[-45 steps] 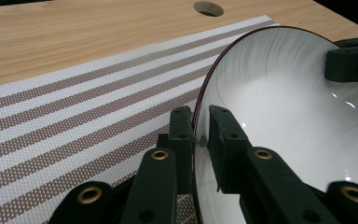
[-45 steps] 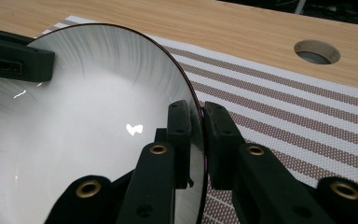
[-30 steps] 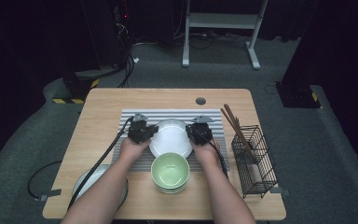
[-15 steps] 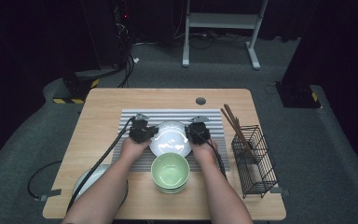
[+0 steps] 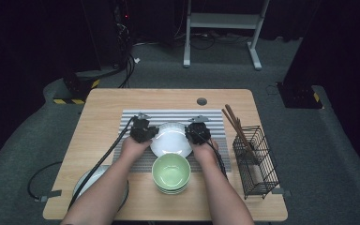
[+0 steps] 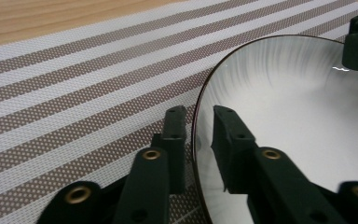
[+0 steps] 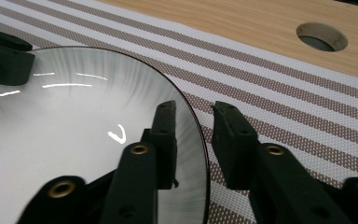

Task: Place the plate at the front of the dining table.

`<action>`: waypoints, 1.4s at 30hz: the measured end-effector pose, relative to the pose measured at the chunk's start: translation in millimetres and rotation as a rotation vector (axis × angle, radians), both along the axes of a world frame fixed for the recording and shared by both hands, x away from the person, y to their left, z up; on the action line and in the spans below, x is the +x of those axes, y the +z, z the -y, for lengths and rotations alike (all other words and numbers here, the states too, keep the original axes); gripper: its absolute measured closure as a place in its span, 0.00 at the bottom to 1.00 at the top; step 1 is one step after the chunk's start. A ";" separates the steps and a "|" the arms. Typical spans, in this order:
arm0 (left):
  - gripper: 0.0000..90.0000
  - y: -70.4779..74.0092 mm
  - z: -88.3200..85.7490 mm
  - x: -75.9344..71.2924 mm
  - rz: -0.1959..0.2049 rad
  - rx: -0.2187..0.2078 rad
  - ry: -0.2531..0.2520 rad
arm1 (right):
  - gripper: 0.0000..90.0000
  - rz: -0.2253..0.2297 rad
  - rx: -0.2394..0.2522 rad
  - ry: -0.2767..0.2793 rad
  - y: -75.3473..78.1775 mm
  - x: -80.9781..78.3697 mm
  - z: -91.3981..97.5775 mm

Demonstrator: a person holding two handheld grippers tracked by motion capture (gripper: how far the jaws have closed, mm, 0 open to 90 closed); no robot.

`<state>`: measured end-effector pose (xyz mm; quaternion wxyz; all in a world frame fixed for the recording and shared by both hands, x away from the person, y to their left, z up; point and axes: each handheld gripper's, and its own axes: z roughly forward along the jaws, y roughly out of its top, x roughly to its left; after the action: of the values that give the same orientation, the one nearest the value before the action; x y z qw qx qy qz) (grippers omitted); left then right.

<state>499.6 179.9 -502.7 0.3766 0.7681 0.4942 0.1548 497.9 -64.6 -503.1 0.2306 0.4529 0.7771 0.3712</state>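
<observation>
White glossy dark-rimmed plate (image 5: 170, 139) lies flat on the striped placemat (image 5: 136, 115), between both claws — left claw (image 6: 198, 128) and right claw (image 7: 193, 122) straddle opposite rims, jaws just opening, pads apparently clear.

High view: fixed overhead on the person's side, looking forward and down, whole table (image 5: 122, 101) in frame. Left gripper view: close, low, looking along its jaws at the white bowl (image 6: 307, 121) rim and striped mat (image 6: 84, 93). Right gripper view: same, from the opposite side. All three share bowl and mat.
</observation>
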 end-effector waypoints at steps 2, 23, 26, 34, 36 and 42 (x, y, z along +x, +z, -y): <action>0.78 4.6 -4.4 -2.2 0.009 0.003 0.015 | 0.74 0.011 -0.007 -0.003 3.7 -3.0 0.0; 0.64 33.0 -27.3 -65.4 0.110 0.002 0.011 | 0.66 0.106 0.013 -0.019 37.5 -68.1 24.2; 0.63 34.3 -31.1 -74.1 0.115 0.003 0.015 | 0.66 0.115 0.012 -0.023 38.5 -78.4 28.3; 0.60 39.1 -39.2 -94.6 0.120 0.022 0.012 | 0.66 0.130 0.001 -0.051 38.9 -103.6 38.3; 0.58 39.6 -39.9 -97.4 0.117 0.027 0.006 | 0.65 0.132 0.007 -0.055 39.3 -109.4 40.2; 0.57 42.2 -44.3 -110.1 0.102 0.052 -0.005 | 0.63 0.150 -0.028 -0.036 39.3 -128.1 41.8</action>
<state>389.5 224.3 -460.6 0.3814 0.7700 0.4685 0.2055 369.8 -106.4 -463.7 0.3010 0.4345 0.7546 0.3889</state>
